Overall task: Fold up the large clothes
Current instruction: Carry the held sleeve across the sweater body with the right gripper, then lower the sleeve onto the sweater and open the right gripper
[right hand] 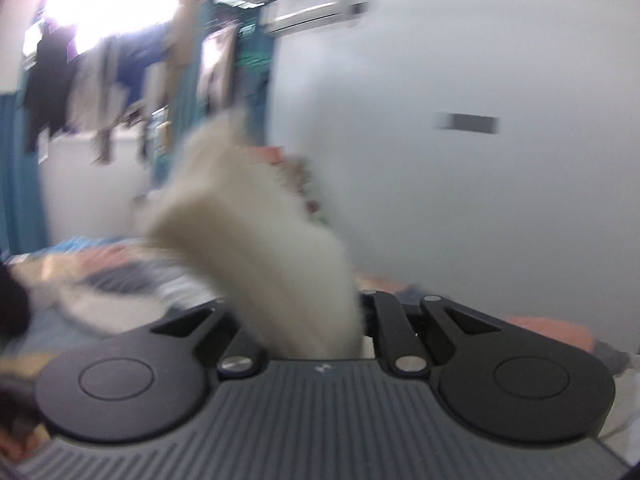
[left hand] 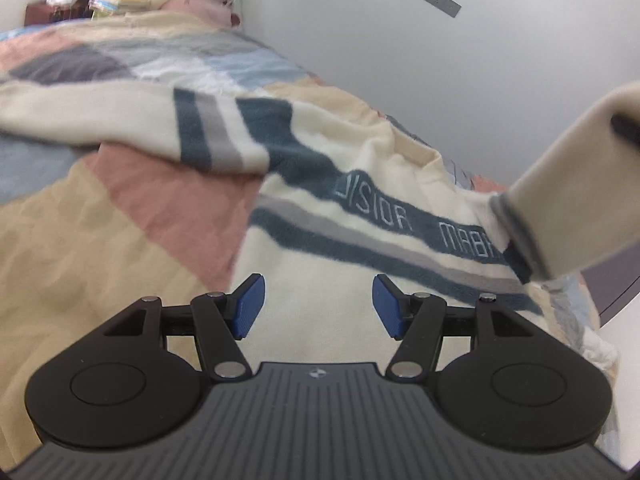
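Cream sweater (left hand: 360,184), blue-striped, sprawls under gaping empty left tongs (left hand: 318,306); right tongs (right hand: 320,336) pinch its sleeve (right hand: 256,248).

Home bedroom, patchwork-covered bed (left hand: 80,208), hanging clothes (right hand: 92,80)

Striped sweater (left hand: 360,184) on patchwork-quilted bed (left hand: 120,216).

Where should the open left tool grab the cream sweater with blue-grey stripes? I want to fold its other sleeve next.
Judging by its pose, grip the cream sweater's folded-over sleeve end at its free edge, coming from above: it lies flat on the patchwork bedspread.
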A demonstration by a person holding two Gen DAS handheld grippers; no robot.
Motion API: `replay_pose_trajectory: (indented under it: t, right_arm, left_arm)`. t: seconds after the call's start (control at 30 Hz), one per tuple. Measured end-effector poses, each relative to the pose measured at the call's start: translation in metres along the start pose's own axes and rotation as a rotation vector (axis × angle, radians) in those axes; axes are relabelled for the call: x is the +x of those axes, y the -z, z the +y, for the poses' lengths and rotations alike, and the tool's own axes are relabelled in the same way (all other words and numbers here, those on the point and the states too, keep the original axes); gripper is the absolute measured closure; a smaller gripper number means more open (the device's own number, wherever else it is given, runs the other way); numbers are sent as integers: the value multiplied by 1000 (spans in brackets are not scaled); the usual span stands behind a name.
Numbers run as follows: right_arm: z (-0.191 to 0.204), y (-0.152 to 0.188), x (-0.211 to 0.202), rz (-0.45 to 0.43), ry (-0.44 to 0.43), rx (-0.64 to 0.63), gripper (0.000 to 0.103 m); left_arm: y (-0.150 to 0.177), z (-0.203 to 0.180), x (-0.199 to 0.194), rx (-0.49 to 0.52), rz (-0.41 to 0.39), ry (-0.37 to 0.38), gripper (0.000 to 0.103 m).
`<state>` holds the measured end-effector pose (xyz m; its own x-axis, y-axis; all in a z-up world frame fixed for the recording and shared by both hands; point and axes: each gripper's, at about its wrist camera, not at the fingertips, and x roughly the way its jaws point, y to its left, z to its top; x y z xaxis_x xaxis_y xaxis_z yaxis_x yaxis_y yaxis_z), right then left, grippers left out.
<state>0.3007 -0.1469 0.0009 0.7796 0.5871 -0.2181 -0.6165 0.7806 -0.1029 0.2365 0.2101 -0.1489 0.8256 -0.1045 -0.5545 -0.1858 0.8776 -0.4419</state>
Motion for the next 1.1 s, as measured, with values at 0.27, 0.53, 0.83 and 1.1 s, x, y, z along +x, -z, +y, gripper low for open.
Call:
replay_pose_trajectory:
  t: [0.27, 0.53, 0.83, 1.1]
  right_arm:
    - [94, 80, 33, 205, -118, -101, 91]
    - [161, 138, 49, 382, -149, -224, 81]
    - [167, 134, 19, 394, -333, -198, 38]
    - [125, 108, -24, 365, -324, 4, 38]
  left_arm:
    - [-13, 31, -16, -133, -36, 41, 38]
    - [-14, 39, -10, -143, -6, 49, 38]
    - [-10, 36, -6, -133, -12, 54, 38]
    - [-8, 26, -6, -86, -18, 62, 38]
